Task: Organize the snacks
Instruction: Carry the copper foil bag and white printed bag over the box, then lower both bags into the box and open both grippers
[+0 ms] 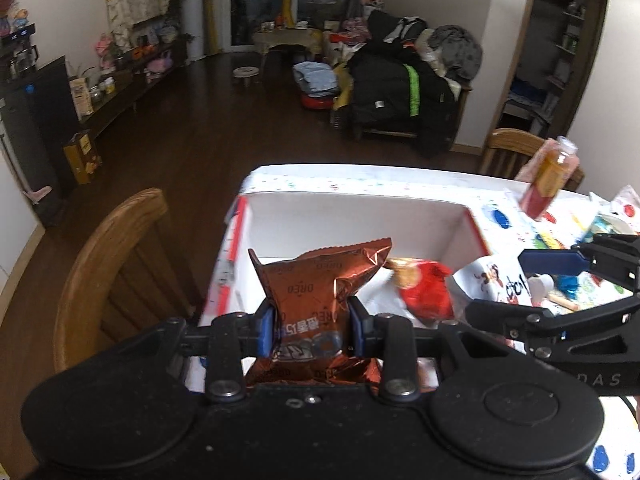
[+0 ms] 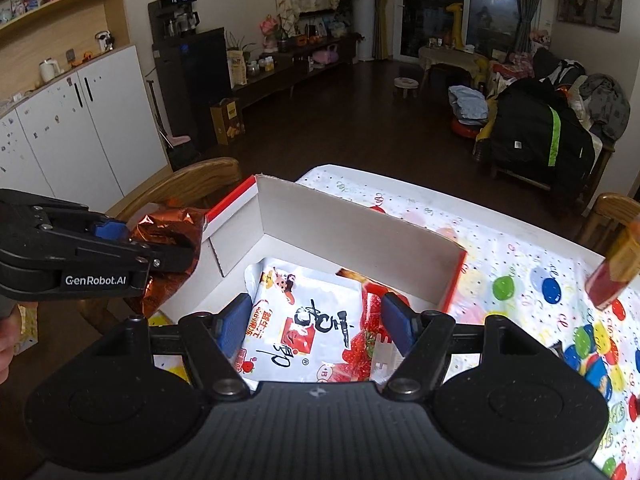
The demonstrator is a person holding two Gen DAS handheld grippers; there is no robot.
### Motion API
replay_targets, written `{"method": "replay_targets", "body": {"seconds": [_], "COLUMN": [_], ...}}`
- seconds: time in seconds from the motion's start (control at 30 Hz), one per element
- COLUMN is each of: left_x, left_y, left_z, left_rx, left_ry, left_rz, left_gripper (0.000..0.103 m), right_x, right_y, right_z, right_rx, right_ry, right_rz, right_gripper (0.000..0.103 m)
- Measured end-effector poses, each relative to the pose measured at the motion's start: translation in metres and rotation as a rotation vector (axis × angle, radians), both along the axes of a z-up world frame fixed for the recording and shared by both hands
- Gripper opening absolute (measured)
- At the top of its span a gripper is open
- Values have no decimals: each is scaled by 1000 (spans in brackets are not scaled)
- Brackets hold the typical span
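My left gripper (image 1: 312,330) has its jaws clamped on a crinkled copper-brown foil Oreo packet (image 1: 320,280), held at the near left edge of the white cardboard box with red trim (image 1: 352,220). My right gripper (image 2: 314,320) has its jaws wide apart over a white printed snack bag (image 2: 304,320) lying in the box beside a red strawberry-print packet (image 2: 370,320). Far right on the balloon-patterned table (image 2: 520,272), an orange-and-red bottle (image 2: 614,270) appears blurred.

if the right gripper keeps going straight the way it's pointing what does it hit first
Most likely the white snack bag lying in the cardboard box. The open right gripper points at it, with nothing visible between, though depth is hard to judge.
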State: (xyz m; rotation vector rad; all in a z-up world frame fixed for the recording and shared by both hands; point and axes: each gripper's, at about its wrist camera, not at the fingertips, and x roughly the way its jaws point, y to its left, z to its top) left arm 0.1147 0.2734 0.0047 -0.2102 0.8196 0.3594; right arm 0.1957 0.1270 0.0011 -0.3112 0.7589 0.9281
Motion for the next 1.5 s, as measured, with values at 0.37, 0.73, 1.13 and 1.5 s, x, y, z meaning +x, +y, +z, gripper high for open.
{"method": "replay_targets", "body": {"seconds": [0.37, 0.73, 1.13, 1.5], "left_x": [39, 70, 71, 75], "left_y": [28, 31, 28, 26], "left_z": [-25, -61, -83, -89], "left_rx": [50, 40, 11, -7], "left_ry": [44, 144, 218, 253], "left_rz": [-5, -46, -76, -82], "left_gripper": [33, 33, 33, 37], "right_x": [13, 17, 11, 8], "right_y": [39, 51, 60, 62], "right_z": [-37, -62, -80, -82], "right_rx": [-76, -145, -178, -199], "right_ry": [36, 43, 57, 61], "right_rz": [-26, -32, -26, -11], "right_gripper": [70, 70, 71, 74]}}
